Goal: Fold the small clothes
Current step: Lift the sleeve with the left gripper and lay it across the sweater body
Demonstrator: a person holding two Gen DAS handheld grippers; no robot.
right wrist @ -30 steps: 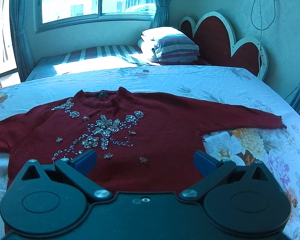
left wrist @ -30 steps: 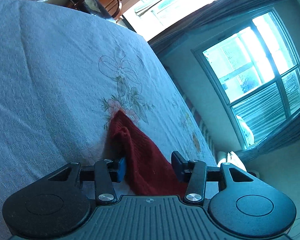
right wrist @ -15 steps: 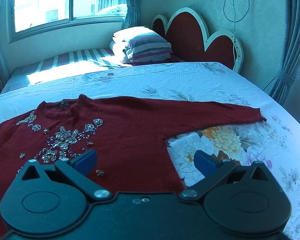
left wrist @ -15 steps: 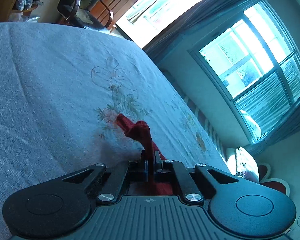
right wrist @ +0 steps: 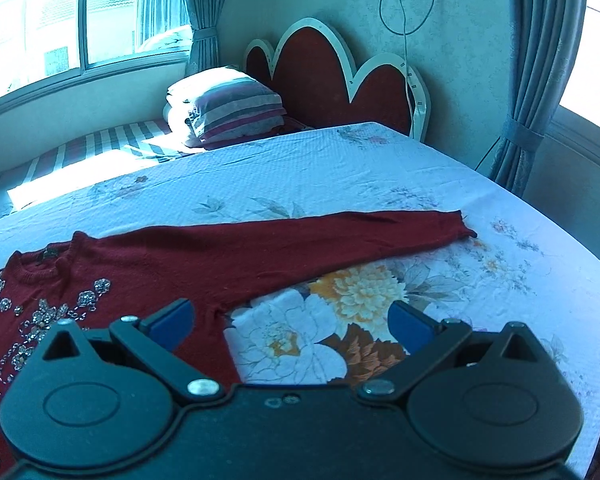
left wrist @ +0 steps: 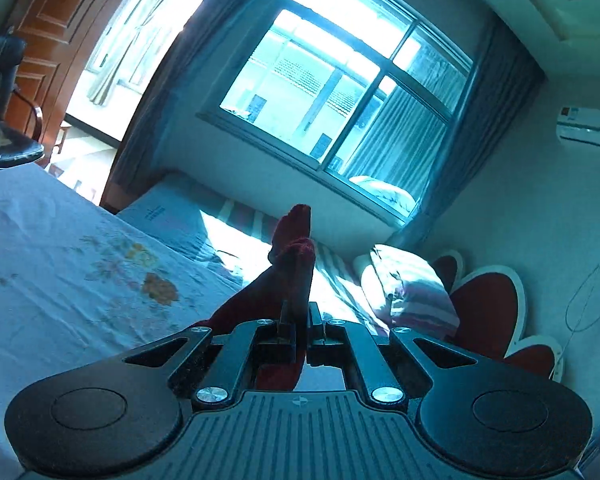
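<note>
A: Two grippers, two different states. The left gripper is clamped on the cuff end of the sweater's left sleeve — the dark red knit stands up out of the closed jaws, lifted clear of the bedsheet. The right gripper is wide open with nothing between its blue pads.

B: Where does the sweater lie?

A: Flat on the floral bedsheet, front up, beaded pattern showing. The body sits under and to the left of the right gripper; the collar points away, toward the window side.

B: Which relation governs the next move?

A: The right sleeve. Its long axis runs from the shoulder out to the right and slightly away, ending at the cuff — well apart from the open jaws, ahead and to the right. The right hand is judged the nearer one, since the left is occupied.

B: The approach?

A: Probably a reach forward and right to the cuff, jaws set across the sleeve's width, then a fold back along that axis onto the body.
</note>
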